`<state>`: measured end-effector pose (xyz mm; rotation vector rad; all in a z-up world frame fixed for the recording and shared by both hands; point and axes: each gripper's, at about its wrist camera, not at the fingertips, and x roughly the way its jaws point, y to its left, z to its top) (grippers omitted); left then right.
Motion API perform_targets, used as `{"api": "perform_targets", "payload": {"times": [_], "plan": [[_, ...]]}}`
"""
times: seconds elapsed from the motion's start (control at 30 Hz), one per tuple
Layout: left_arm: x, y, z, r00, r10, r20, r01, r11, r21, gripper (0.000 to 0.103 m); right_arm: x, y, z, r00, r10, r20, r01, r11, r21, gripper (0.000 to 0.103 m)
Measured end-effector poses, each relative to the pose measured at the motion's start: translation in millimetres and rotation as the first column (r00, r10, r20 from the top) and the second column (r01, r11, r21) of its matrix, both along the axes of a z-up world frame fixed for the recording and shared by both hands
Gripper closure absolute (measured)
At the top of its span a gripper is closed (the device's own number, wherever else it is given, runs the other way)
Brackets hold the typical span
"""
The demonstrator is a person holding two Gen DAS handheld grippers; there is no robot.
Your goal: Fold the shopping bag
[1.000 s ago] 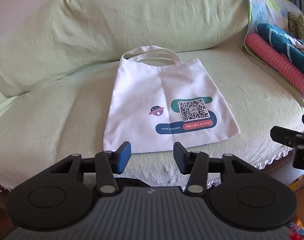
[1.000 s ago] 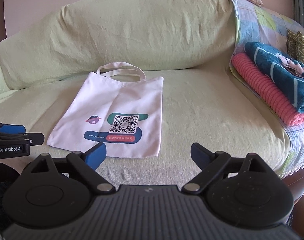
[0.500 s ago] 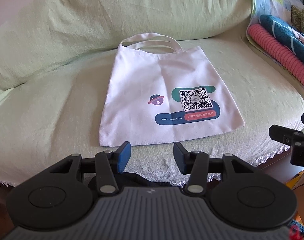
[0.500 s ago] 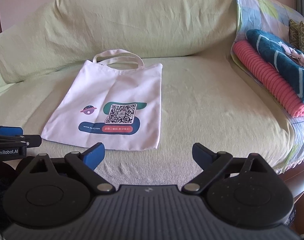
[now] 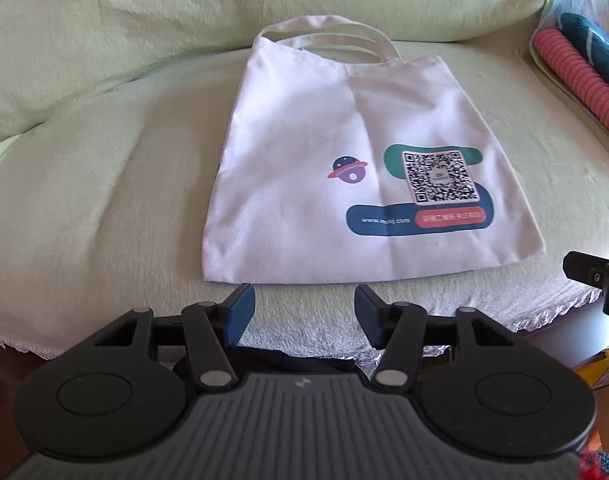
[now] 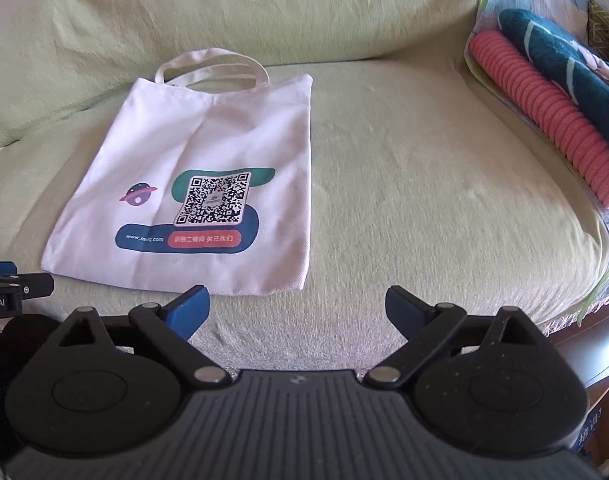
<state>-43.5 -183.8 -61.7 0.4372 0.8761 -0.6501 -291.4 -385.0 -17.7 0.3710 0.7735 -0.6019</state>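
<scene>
Both grippers hang over the front edge of the sofa seat, tilted down toward it. On the left gripper (image 5: 304,300) the jaws are opening, with only the seat cover showing in the gap and nothing between the blue pads (image 5: 240,312); its tips sit just short of the near hem of the shopping bag (image 5: 344,152), apart from it. On the right gripper (image 6: 296,302) the jaws are spread wide and empty, its left pad just beside the bag's near right corner and not touching it.

That bag is white cloth and lies flat and unfolded on the pale green sofa cover (image 6: 424,180), handles (image 5: 328,34) pointing away toward the backrest, the printed side up with a QR code (image 5: 440,176), a small planet drawing (image 5: 347,169) and a dark blue band of text along the near part. At the right end of the sofa a pink ribbed roll (image 6: 544,108) lies against a teal patterned cloth (image 6: 560,60), well apart from the bag
</scene>
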Motion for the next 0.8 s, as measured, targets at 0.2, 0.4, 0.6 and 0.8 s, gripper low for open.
{"api": "perform_targets", "payload": {"times": [0.2,0.4,0.6,0.8], "plan": [[32,2,-18,0.995,0.074,-0.066,-0.074,0.997,0.000,0.041,31,-13,-8,1.000,0.008,-0.023,-0.008,1.000,0.004,0.010],[74,29,-37,0.945,0.253,-0.207,-0.272,0.960,-0.068,0.041,52,-21,-15,0.999,0.020,-0.040,-0.019,1.000,0.010,0.010],[103,58,-58,0.863,0.371,-0.343,-0.430,0.896,-0.111,0.041,67,-25,-20,0.999,0.034,-0.031,-0.034,0.999,0.014,0.009],[104,55,-56,0.873,0.359,-0.330,-0.411,0.906,-0.101,0.041,80,-25,-23,0.998,0.046,-0.047,-0.045,0.999,0.013,0.009]]}}
